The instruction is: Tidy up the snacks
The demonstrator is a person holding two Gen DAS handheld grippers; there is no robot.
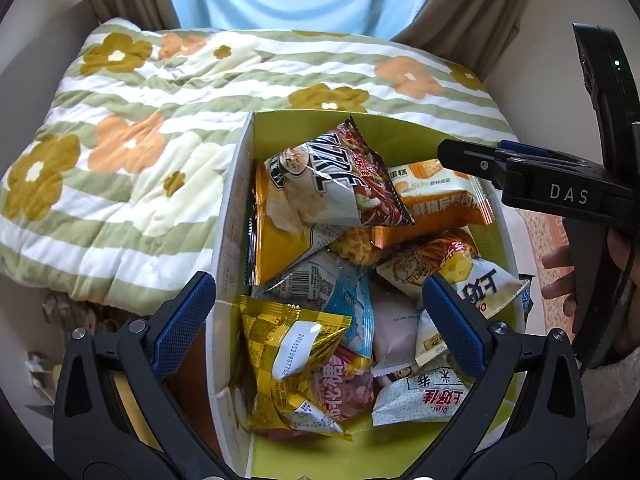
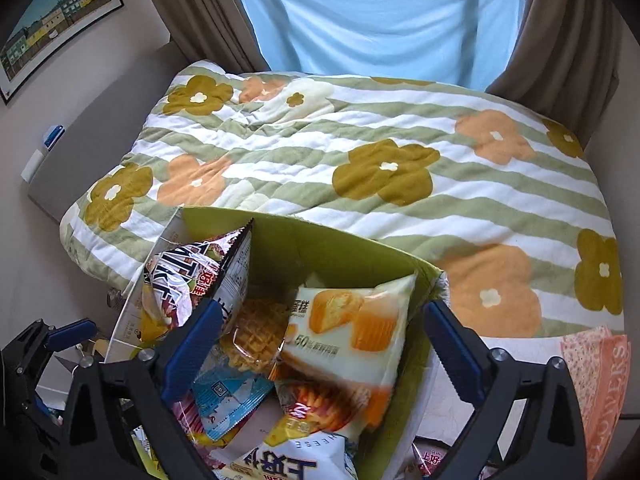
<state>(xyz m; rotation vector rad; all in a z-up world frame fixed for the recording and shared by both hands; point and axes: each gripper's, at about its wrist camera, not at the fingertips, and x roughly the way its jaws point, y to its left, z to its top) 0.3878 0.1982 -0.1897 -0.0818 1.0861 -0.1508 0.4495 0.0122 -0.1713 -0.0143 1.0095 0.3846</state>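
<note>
Left wrist view: left gripper [image 1: 316, 320] and right gripper [image 2: 320, 344] gape wide, empty, above the snack-filled box [image 1: 230, 240].

A green-lined box [image 1: 400, 132] brims with jumbled snack packets between the left fingers [image 1: 184, 320]; a red-and-white chip bag [image 1: 336, 180] lies topmost, ahead of them.
</note>
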